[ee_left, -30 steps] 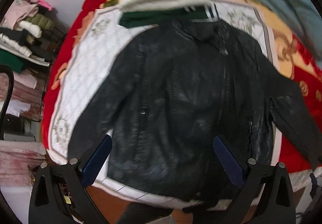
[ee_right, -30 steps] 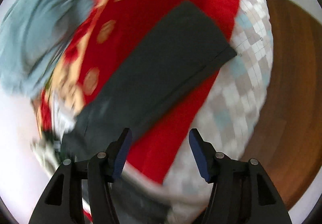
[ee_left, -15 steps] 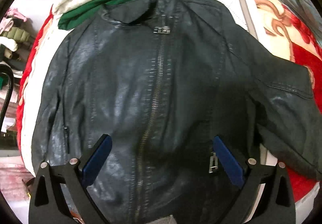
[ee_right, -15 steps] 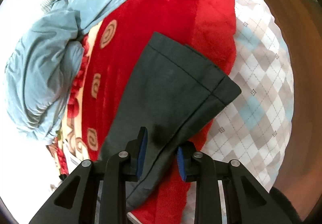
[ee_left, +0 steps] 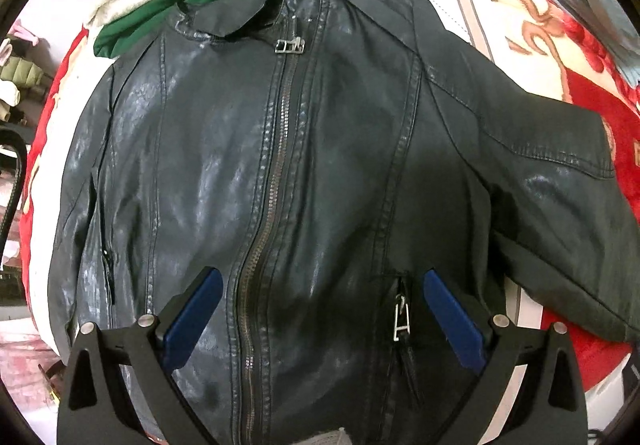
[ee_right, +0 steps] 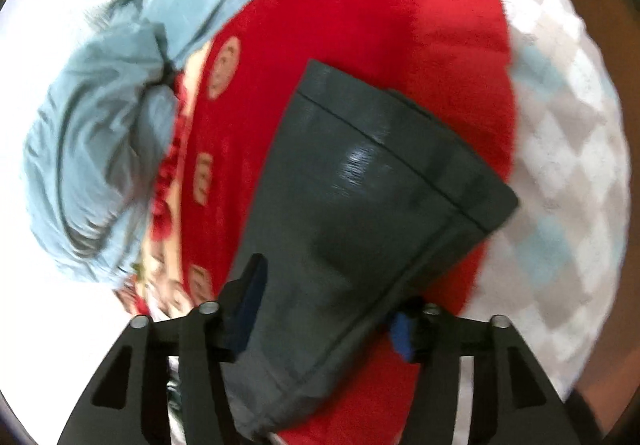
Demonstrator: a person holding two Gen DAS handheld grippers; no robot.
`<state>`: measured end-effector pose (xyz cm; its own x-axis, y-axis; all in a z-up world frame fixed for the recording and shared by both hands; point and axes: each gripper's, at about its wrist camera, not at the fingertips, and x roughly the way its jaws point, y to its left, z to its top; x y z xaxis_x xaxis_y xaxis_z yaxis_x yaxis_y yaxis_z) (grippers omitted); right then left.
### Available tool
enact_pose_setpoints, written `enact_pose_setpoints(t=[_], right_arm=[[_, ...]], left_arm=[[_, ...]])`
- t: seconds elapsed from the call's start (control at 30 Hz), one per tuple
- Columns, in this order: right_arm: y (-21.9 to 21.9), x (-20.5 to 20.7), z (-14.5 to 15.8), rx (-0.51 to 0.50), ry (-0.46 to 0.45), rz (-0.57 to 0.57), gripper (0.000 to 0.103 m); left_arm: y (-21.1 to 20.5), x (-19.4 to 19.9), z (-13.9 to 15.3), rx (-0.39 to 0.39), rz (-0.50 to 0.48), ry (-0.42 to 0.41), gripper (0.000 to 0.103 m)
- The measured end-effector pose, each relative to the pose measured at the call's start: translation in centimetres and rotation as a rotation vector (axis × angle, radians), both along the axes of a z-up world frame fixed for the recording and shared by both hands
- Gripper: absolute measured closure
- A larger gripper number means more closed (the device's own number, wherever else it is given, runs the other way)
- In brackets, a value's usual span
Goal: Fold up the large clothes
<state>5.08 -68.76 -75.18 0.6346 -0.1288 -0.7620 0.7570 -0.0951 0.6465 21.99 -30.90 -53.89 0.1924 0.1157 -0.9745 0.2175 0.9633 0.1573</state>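
The jacket (ee_left: 312, 173) is lying across the bed (ee_left: 540, 21), hem cut off below. The left gripper (ee_left: 322, 309) is hanging wide over it; the right gripper (ee_right: 326, 309) is opening astride the blurred sleeve (ee_right: 360, 225) — contact unclear.

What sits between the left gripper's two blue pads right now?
In the left wrist view, the black jacket front: its main zipper and a pocket zipper pull lie between the left gripper pads, which stand apart, clamping nothing.
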Motion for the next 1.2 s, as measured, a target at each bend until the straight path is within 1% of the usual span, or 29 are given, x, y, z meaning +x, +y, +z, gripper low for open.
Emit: enact_pose_setpoints(t=[0.07,0.13,0.17,0.2,0.23,0.27,0.3,0.37,0.43,0.47,0.53,0.57,0.7,0.77,0.87,0.93,0.97,1.03,1.07,1.1,1.17,1.2], right_arm=[[-0.4,0.9,-0.1,-0.024,-0.091,-0.027,0.043],[-0.8,2.1,-0.9,-0.021,-0.127,-0.024,0.043],[-1.0,2.9,-1.7,-0.01,-0.129,-0.013,0.047],[-1.0,3.5,-1.8,-0.016,-0.116,-0.01,0.057],[-1.0,4.0,-1.7,-0.019,-0.084,-0.003,0.09],[-1.1,4.2,-1.5,-0.01,-0.09,0.002,0.096],[-1.1,4.1,-0.8,-0.017,-0.081,-0.012,0.096],[-0.9,3.4,2.1,-0.078,-0.055,-0.053,0.097],[-0.8,2.8,4.7,-0.119,-0.056,-0.067,0.097],[-0.3,2.9,6.3,-0.138,-0.066,-0.056,0.097],[0.5,3.8,8.8,-0.184,-0.053,-0.01,0.097],[1.3,4.7,10.3,-0.215,-0.056,0.028,0.097],[4.8,9.1,14.9,-0.299,-0.054,0.149,0.097],[8.1,12.4,17.0,-0.335,-0.061,0.237,0.097],[13.2,17.5,18.8,-0.376,-0.054,0.381,0.097],[18.4,22.0,19.5,-0.412,-0.036,0.517,0.097],[21.2,24.3,19.4,-0.419,-0.023,0.586,0.097],[26.2,27.2,18.9,-0.443,-0.009,0.697,0.097],[30.1,29.5,18.4,-0.48,0.015,0.779,0.097],[32.7,31.0,17.9,-0.501,0.024,0.832,0.097],[38.8,34.2,16.2,-0.556,0.079,0.961,0.097],[42.2,35.8,14.8,-0.581,0.114,1.041,0.097]], left_arm=[[-0.1,0.2,-0.2,-0.001,0.005,-0.004,0.0],[-0.1,0.5,-0.6,0.001,0.011,-0.006,0.0],[0.0,0.6,-0.8,0.003,0.015,-0.006,0.0],[0.1,0.8,-0.8,0.004,0.021,-0.008,0.0],[0.2,1.0,-0.8,0.003,0.026,-0.01,0.0],[0.4,1.0,-0.8,0.004,0.033,-0.019,0.0],[0.7,1.0,-0.7,0.005,0.039,-0.027,0.0],[1.2,1.1,-0.6,0.009,0.055,-0.043,0.0],[2.0,1.2,-0.2,0.004,0.075,-0.044,0.0],[2.5,1.3,-0.3,-0.001,0.092,-0.038,0.0],[3.4,1.2,-0.1,-0.009,0.115,-0.029,0.0],[4.0,1.4,0.0,-0.015,0.129,-0.027,0.0],[6.9,2.0,0.7,-0.027,0.175,-0.038,0.0],[8.8,2.3,0.9,-0.026,0.206,-0.041,0.0],[12.7,2.4,1.1,-0.02,0.274,-0.036,0.0],[16.3,2.2,1.3,-0.01,0.334,-0.03,0.0],[18.0,2.2,1.3,-0.004,0.362,-0.028,0.0],[21.8,2.1,1.3,0.014,0.425,-0.026,0.0],[24.0,2.0,1.4,0.024,0.461,-0.026,0.0],[26.3,1.8,1.4,0.031,0.499,-0.025,0.0],[30.6,1.4,1.3,0.047,0.573,-0.023,0.0],[32.8,1.1,1.2,0.055,0.61,-0.022,0.0]])
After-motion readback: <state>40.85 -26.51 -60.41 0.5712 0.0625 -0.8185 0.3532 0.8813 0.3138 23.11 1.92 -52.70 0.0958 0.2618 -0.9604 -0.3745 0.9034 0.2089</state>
